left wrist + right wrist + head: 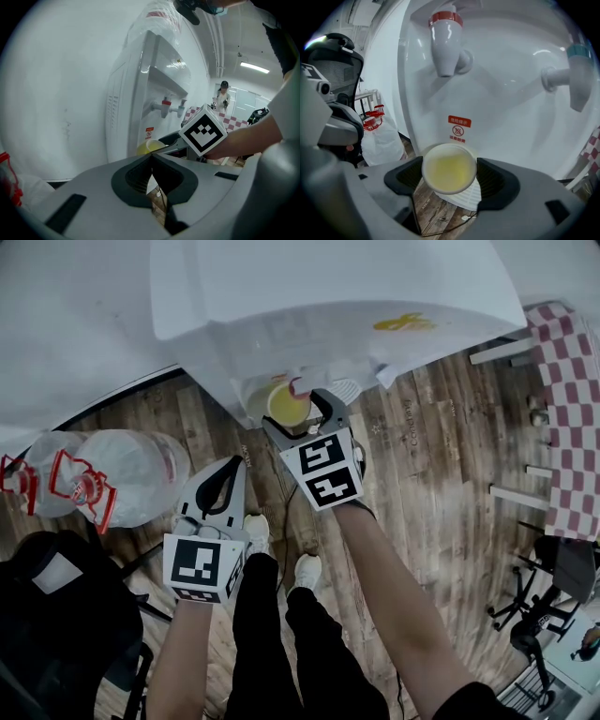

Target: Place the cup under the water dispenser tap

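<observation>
The right hand-held gripper (450, 180), clamped on the yellow cup (449, 168), holds it below the red tap (445, 42) to line it up; the left hand-held gripper (151, 159), jaws together, waits well back from that tap.

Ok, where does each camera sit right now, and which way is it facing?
Head view: on the person's head, facing steeply down at the dispenser and floor; both arms, legs and shoes show.
Left gripper view: on the left gripper, facing along its shut jaws at the dispenser's side; the right forearm shows.
Right gripper view: on the right gripper, facing the red tap; its jaws hold the cup.
Shared: all three show the cup.
</observation>
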`<state>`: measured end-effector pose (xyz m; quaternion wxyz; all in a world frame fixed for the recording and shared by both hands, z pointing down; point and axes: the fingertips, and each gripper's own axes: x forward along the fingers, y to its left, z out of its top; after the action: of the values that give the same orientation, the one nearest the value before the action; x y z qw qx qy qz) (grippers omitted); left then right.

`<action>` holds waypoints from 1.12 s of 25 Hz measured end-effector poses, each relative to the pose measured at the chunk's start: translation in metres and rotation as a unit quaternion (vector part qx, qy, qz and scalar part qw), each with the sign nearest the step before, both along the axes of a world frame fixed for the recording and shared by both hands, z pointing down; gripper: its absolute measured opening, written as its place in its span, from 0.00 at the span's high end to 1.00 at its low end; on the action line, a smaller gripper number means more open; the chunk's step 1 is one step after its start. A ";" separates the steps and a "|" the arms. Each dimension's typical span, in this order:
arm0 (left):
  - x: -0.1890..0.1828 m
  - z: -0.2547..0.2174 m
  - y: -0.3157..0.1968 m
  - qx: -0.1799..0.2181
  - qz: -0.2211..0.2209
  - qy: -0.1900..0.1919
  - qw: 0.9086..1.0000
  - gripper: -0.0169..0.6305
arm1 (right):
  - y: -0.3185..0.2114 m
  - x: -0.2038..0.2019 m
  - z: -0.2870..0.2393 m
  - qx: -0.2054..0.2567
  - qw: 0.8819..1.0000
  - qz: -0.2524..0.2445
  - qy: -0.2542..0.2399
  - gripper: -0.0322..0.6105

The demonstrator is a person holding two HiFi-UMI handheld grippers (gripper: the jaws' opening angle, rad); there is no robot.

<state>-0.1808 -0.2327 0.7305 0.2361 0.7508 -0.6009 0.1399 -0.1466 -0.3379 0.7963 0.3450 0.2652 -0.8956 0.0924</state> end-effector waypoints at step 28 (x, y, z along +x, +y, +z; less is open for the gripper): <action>0.019 -0.044 0.019 0.029 -0.008 -0.017 0.999 0.95 | 0.018 0.017 -0.044 0.017 0.999 -0.022 -0.020 0.38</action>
<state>-0.1615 -0.2141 0.6869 0.2054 0.7499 -0.6146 0.1328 -0.1301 -0.3200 0.7522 0.3248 0.2494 -0.9092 0.0751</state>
